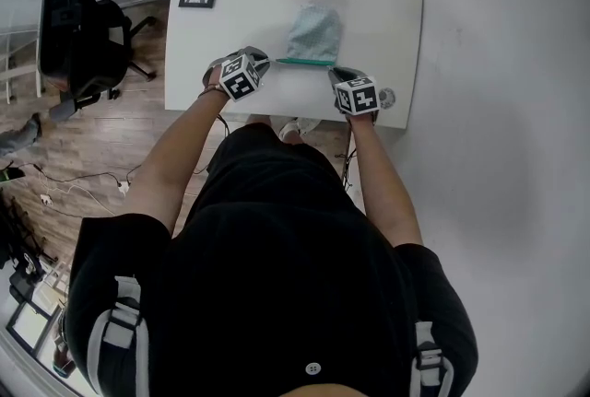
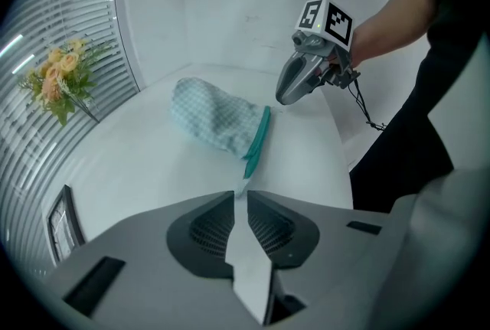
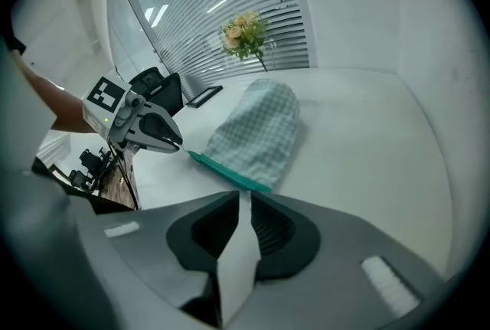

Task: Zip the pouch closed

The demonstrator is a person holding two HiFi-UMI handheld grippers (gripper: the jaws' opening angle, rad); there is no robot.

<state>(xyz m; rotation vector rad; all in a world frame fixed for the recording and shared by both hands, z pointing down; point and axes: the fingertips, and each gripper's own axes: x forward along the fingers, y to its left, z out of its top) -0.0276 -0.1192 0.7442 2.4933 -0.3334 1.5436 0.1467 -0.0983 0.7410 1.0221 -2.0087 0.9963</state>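
Quick status on the zip job. The pouch (image 1: 313, 34), the pale checked fabric one, lay flat with the white table (image 1: 230, 27) under it. Its teal zip (image 1: 305, 62) ran along the pouch's near edge, the edge facing us.

The left gripper (image 2: 240, 196) sat right at the left end of the pouch's zip. Its jaws stood only a sliver apart, and we could see bare table through the slit, so nothing was pinched. A thin pale tab (image 2: 242, 184), probably the pull, stuck out from that end of the pouch and reached about to the jaw tips, but the pads weren't pressing on it.

The right gripper (image 3: 246, 196) was at the other end of the pouch's zip. It had the same narrow gap with nothing in it, and the teal end lay just ahead of its tips.

As for progress, the zip read as one flat, unbroken teal strip from end to end, with no gape in the pouch mouth that we could spot. Our guess was that the closing was basically done and all that remained was backing both grippers away from the pouch. We couldn't make out the teeth though, so a last little unzipped bit by the pull wasn't ruled out.
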